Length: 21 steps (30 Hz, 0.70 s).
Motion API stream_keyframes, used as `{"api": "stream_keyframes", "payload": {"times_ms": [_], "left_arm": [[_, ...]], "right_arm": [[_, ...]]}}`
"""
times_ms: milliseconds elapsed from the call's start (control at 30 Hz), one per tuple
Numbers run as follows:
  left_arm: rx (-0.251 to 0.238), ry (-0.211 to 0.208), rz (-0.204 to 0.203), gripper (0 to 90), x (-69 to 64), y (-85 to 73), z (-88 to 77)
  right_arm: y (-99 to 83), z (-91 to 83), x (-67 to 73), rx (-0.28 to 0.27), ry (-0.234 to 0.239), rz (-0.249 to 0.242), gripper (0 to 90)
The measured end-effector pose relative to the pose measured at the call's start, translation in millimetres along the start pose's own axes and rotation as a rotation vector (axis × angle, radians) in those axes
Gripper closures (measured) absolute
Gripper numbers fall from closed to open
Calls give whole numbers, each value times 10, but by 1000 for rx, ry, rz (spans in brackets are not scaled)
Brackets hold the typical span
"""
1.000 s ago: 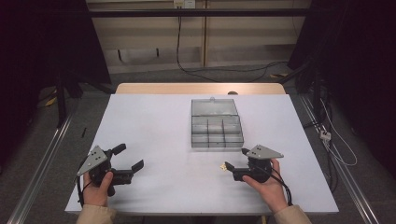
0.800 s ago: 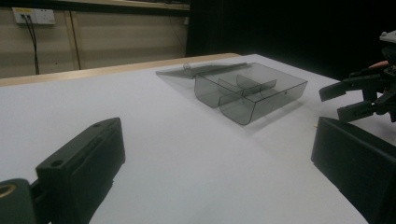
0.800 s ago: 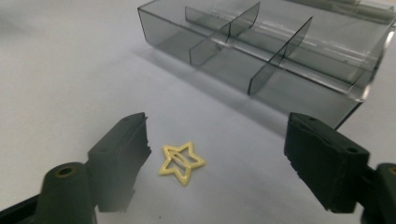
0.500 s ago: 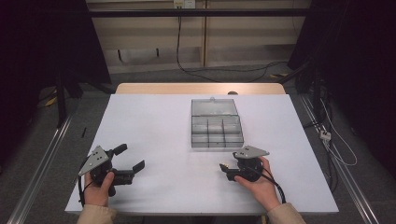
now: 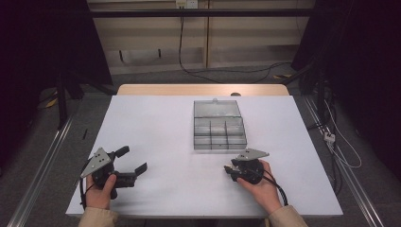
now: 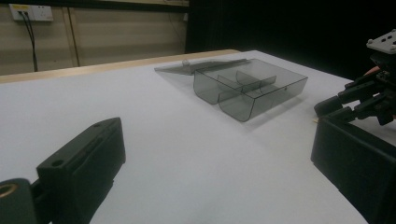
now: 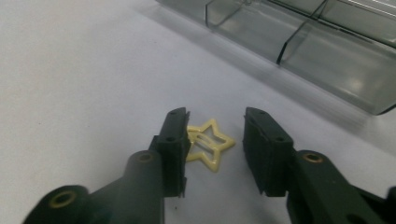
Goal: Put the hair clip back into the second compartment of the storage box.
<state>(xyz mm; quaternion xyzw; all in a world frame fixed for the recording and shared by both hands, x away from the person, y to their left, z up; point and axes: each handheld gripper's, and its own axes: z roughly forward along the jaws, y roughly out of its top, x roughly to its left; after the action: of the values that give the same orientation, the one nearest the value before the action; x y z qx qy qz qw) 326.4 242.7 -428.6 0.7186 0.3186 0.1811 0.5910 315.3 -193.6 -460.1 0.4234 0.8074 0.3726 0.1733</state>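
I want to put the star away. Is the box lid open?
Open. The clear box has its lid folded flat on the table behind it, with the compartments uncovered.

Legible text, labels, brands, numbers, signs: none. The wall socket plate (image 6: 31, 12) carries a small yellow sticker (its print is too blurred to read). The clear compartment box (image 5: 219, 126), white table (image 5: 156, 123) and yellow star clip (image 7: 210, 143) bear no readable marking.
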Motion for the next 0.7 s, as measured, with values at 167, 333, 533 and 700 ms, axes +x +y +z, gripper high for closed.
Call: {"api": "stream_keyframes", "payload": {"times_ms": [167,333,533,700], "left_arm": [[1,4,4,28,-3,4,-2],[6,4,8,29,-2,3,3],[6,0,5,30,-17,6,16],[11,-7,11,30,-22,8,34]], "right_arm": [[-28,-19,-57,-10,13,21,731],[-32,-17,-41,-13,4,18,733],[-31,-12,-41,-7,5,18,737],[-23,-8,-53,-2,13,29,738]]}}
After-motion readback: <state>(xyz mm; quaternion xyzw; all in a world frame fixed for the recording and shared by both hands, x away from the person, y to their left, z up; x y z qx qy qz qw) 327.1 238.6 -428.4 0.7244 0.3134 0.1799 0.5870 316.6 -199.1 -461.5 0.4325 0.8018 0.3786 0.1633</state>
